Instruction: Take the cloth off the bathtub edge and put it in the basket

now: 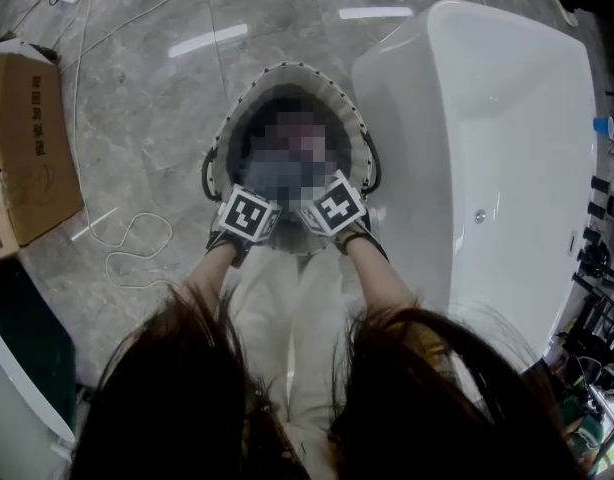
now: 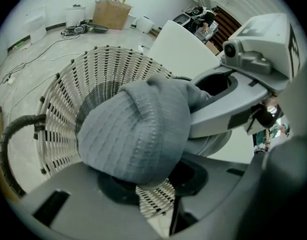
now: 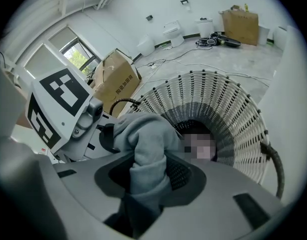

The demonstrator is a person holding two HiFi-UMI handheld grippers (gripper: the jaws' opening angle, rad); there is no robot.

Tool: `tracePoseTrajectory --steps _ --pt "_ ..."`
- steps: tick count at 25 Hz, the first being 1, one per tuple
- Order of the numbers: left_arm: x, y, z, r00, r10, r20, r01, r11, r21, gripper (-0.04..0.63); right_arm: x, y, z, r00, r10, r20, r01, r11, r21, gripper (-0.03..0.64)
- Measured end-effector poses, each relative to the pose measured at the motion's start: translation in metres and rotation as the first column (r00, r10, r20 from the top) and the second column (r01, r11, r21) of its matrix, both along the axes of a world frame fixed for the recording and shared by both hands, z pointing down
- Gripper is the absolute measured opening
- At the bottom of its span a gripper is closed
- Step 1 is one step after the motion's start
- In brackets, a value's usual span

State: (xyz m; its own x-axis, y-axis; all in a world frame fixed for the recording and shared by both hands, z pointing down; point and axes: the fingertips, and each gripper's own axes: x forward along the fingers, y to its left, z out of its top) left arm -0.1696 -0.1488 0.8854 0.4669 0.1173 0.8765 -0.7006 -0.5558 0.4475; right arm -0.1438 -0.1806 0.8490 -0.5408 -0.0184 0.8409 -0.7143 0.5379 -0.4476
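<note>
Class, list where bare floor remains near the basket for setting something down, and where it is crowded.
Bare floor lies beyond the basket, between cardboard box and bathtub. Crowded: cable loops left of the basket, bathtub close on its right, the person at its near side.

**Head view.** Long dark hair (image 1: 167,408) fills the frame from 4 to 8 o'clock. Pale cream trousers (image 1: 287,318) show at centre, and black wrist coverings (image 1: 225,242) sit just above them.

**Gripper views.** The left gripper (image 2: 153,184) and right gripper (image 3: 148,184) have matt grey moulded jaws with round black recessed pads. Each carries a white marker cube (image 1: 249,214) printed with black squares. At 2 o'clock in the left gripper view is a pale grey housing with a small round camera lens (image 2: 232,48)
</note>
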Motion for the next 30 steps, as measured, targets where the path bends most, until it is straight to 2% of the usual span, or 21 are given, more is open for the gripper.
tracePoseTrajectory --steps 6,12,15,19,23,30 --pt "-0.002 -0.001 0.003 1.000 0.001 0.018 -0.001 1.000 -0.019 0.140 -0.001 -0.001 0.004 1.000 -0.013 -0.011 0.013 1.000 -0.019 0.147" --pt "0.000 -0.005 0.000 1.000 -0.017 -0.006 0.017 0.999 -0.039 0.143 0.002 -0.005 0.003 1.000 -0.019 -0.015 0.019 0.999 -0.027 0.155" --pt "-0.001 -0.006 -0.001 1.000 -0.005 0.005 0.005 0.999 -0.050 0.173 0.008 -0.008 0.004 1.000 0.007 -0.025 -0.008 0.999 -0.037 0.166" --pt "-0.001 -0.008 -0.004 0.999 -0.041 -0.006 0.040 0.997 -0.059 0.193 0.016 -0.008 0.007 0.998 0.057 -0.037 -0.059 0.997 -0.040 0.169" --pt "0.002 -0.016 -0.006 0.998 -0.053 -0.021 0.052 0.998 -0.043 0.193 0.017 -0.013 0.003 0.996 0.088 -0.027 -0.088 0.996 -0.026 0.167" --pt "0.010 -0.025 -0.021 0.999 -0.026 -0.042 0.027 1.000 0.004 0.192 0.011 -0.018 -0.010 0.994 0.104 -0.024 -0.104 0.995 -0.003 0.167"
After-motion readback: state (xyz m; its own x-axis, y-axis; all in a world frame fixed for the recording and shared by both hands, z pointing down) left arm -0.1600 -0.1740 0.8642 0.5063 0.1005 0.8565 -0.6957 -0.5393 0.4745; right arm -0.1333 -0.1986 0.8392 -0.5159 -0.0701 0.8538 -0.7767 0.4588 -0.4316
